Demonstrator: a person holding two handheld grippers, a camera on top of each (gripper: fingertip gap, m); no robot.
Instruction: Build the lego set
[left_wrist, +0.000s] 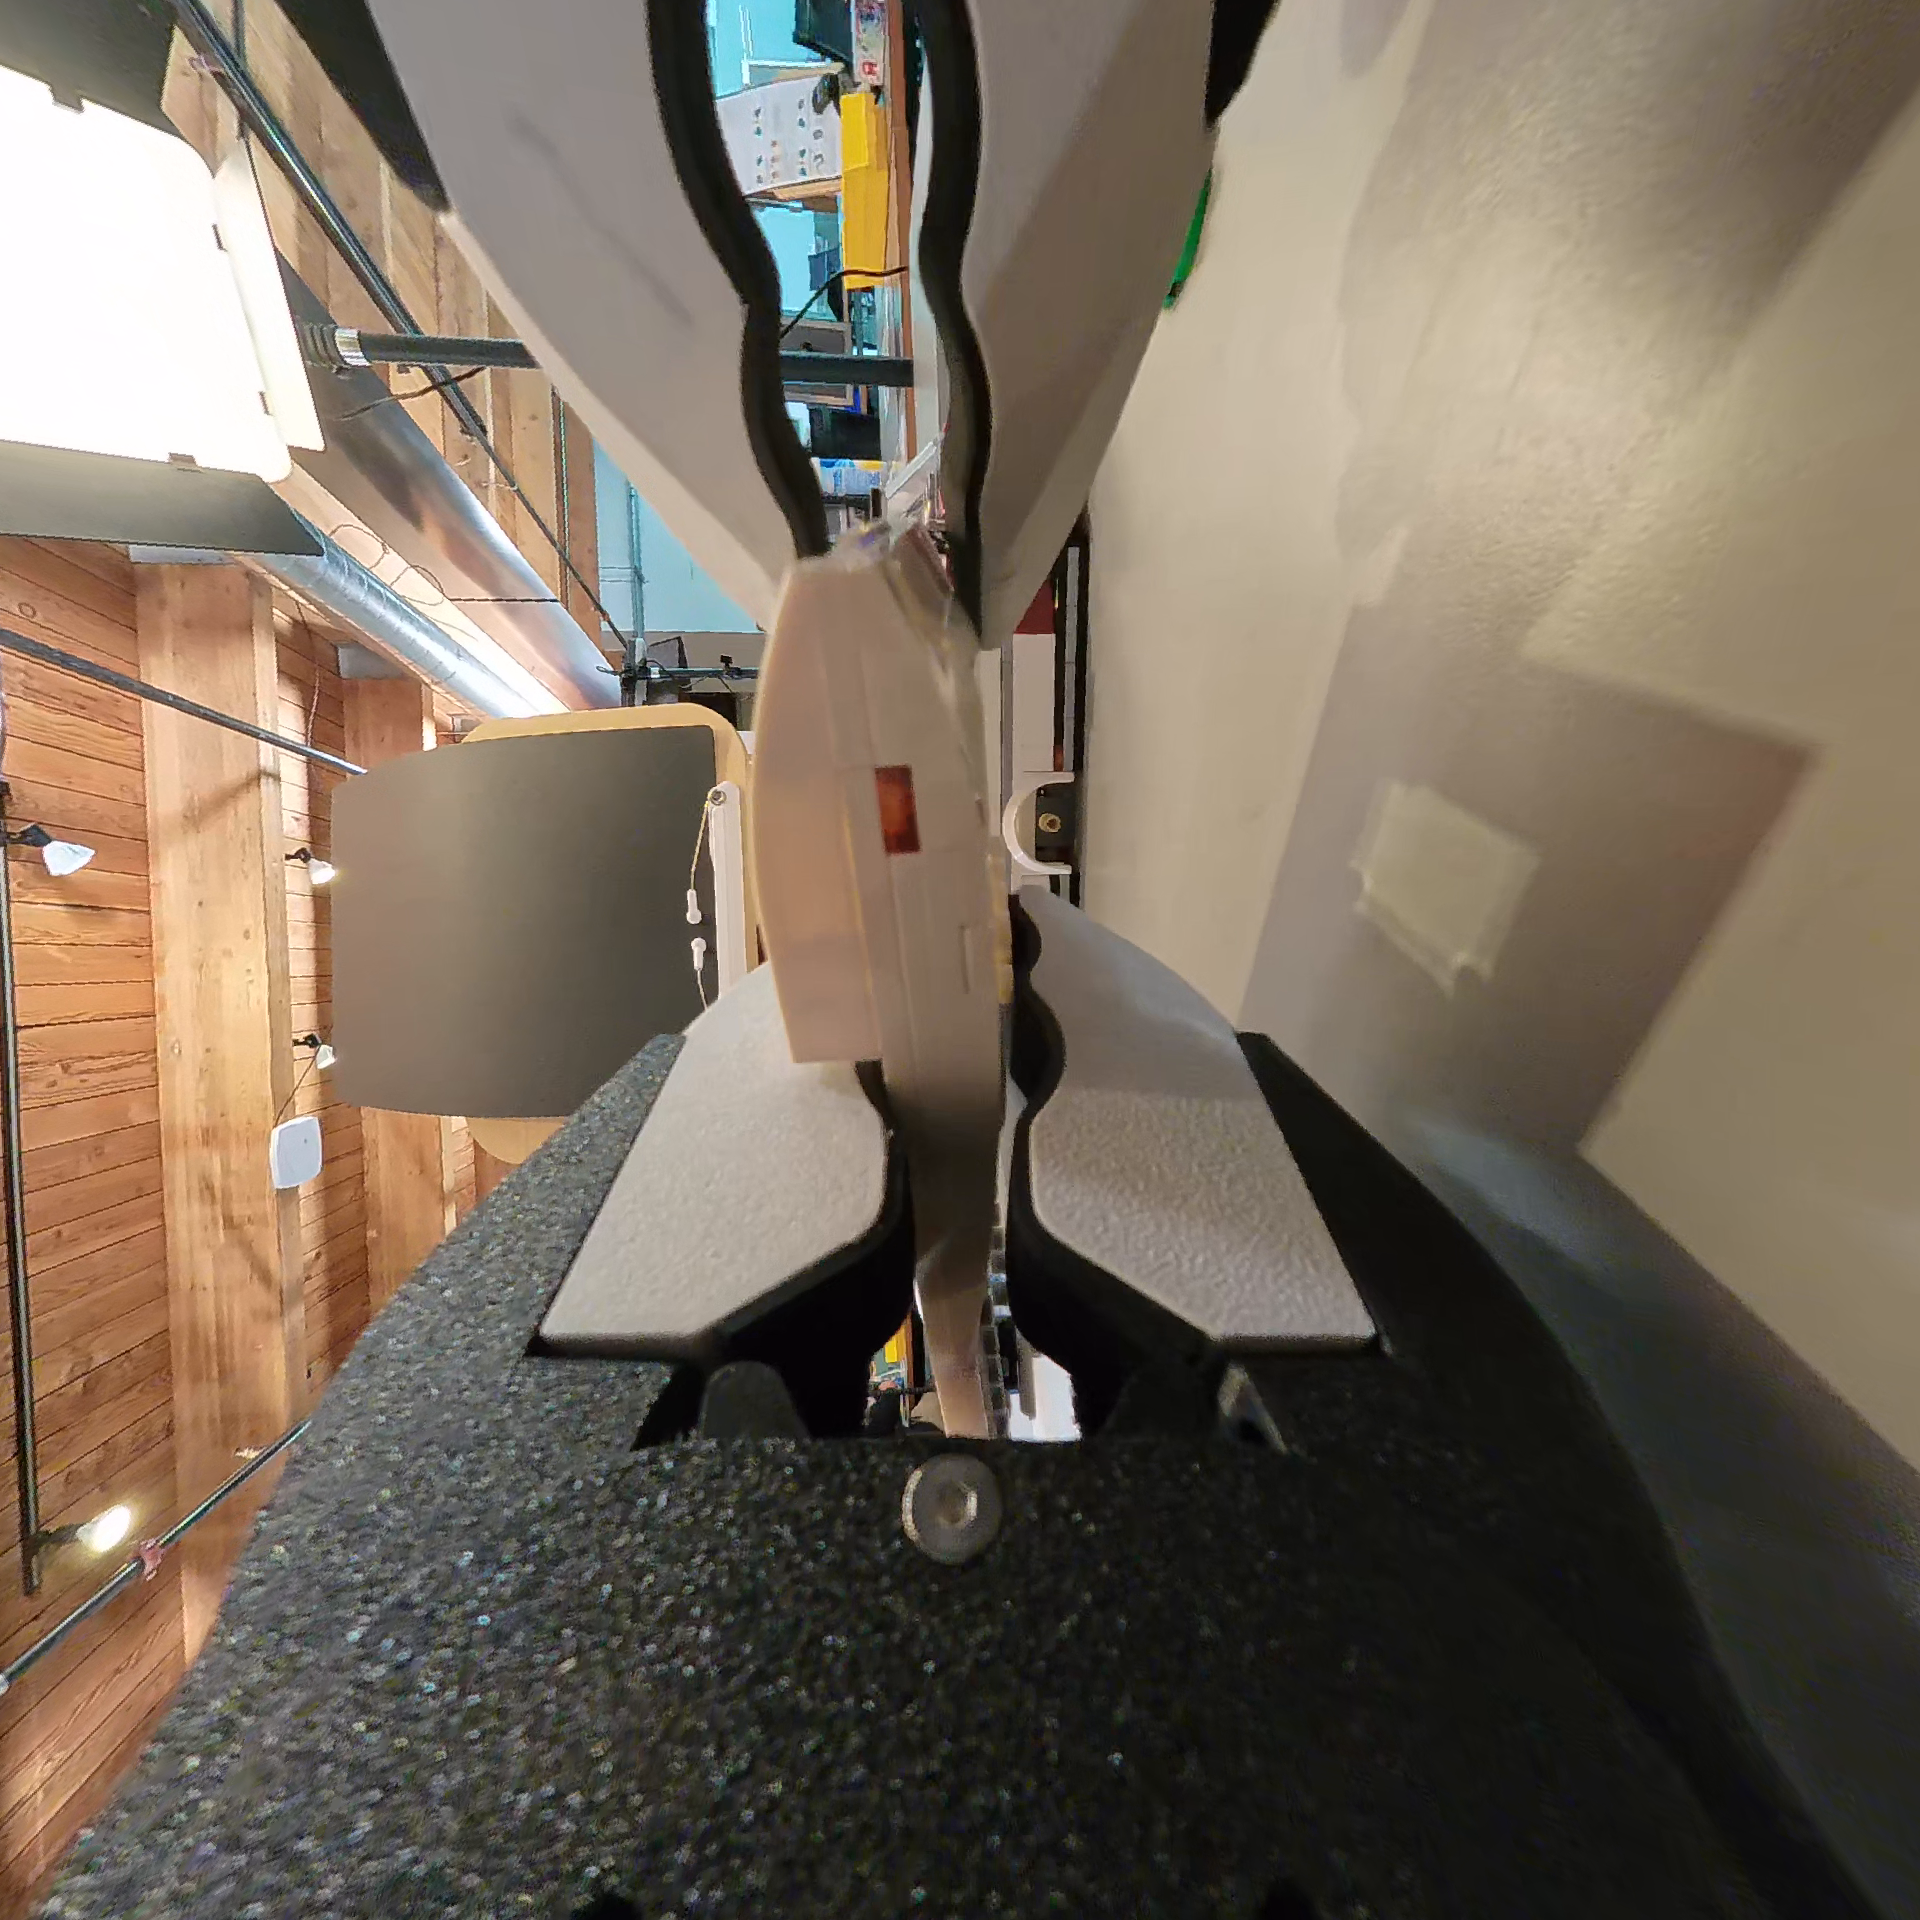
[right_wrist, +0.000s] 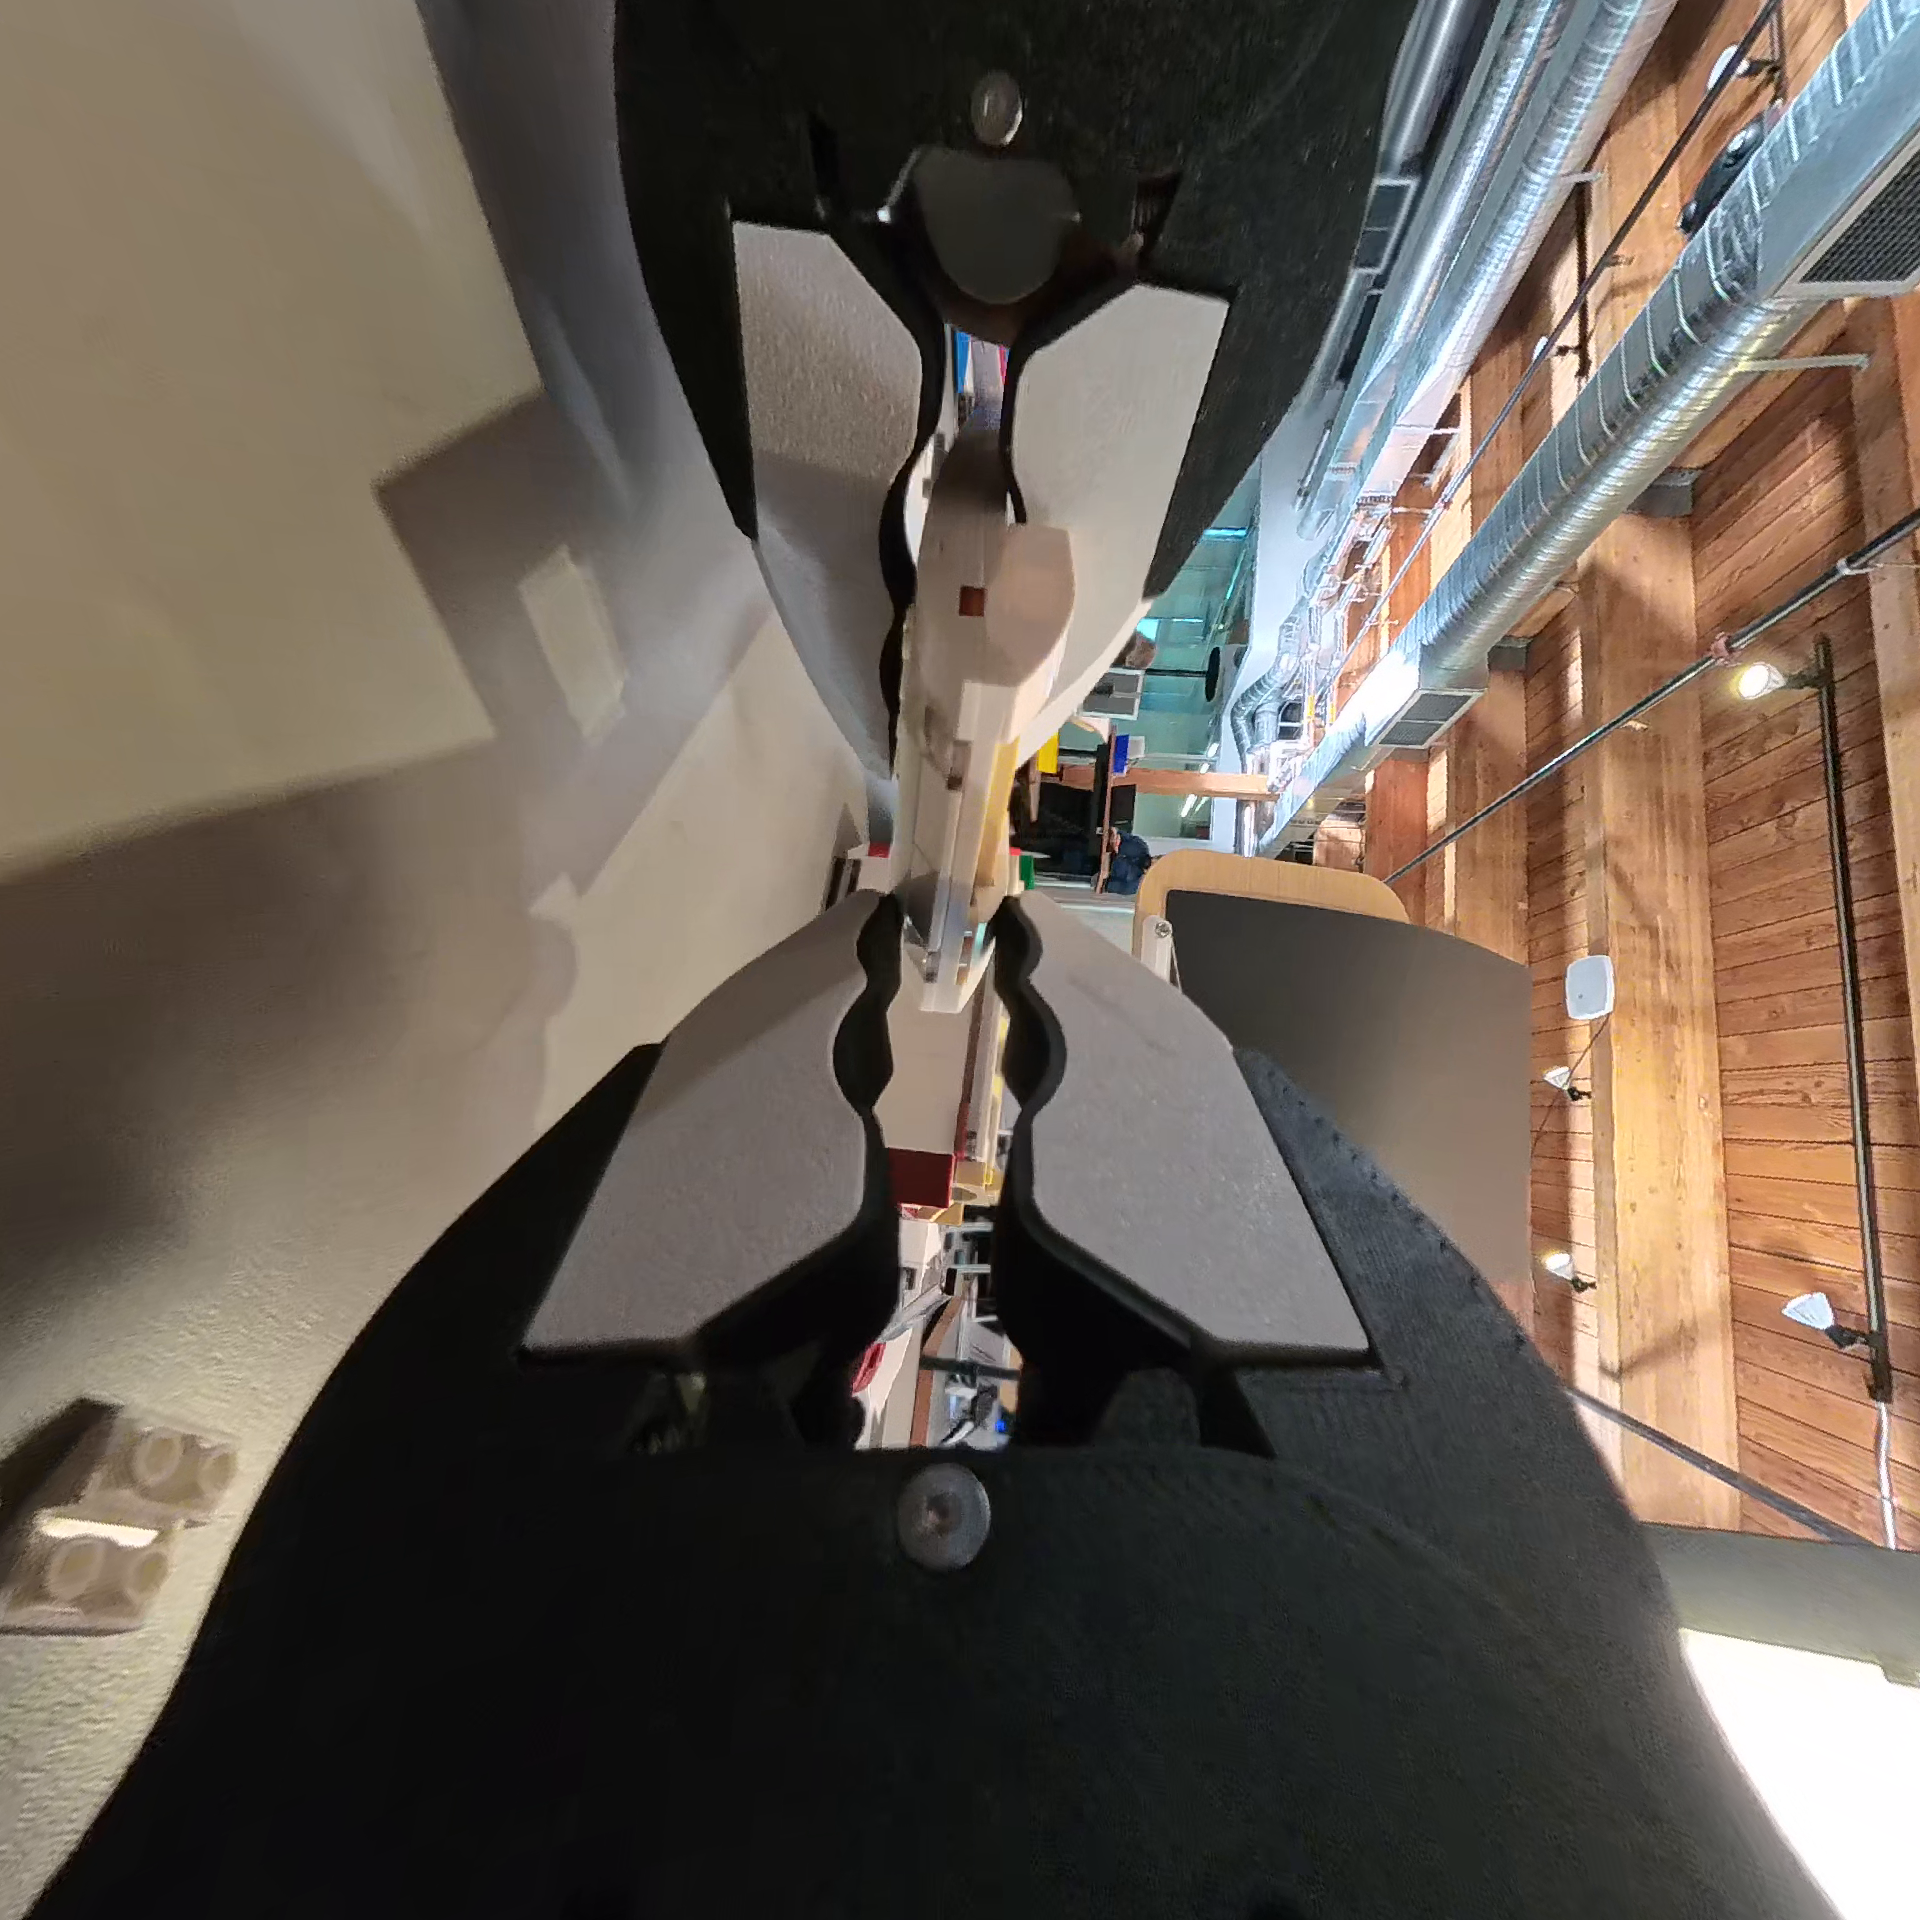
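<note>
Left gripper (left_wrist: 951, 997): jaws nearly together, pinching one end of a white brick model (left_wrist: 873, 831). Right gripper (right_wrist: 940, 935): likewise narrow, clamped on the model's (right_wrist: 951, 790) opposite end, above the white table (right_wrist: 260, 935).

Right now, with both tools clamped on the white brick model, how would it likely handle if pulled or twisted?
The model looks rigid, built of hard plastic plates. Its visible seams suggest it could snap apart under twisting. It seems thin and probably light, spanning between the left tool and right tool.
</note>
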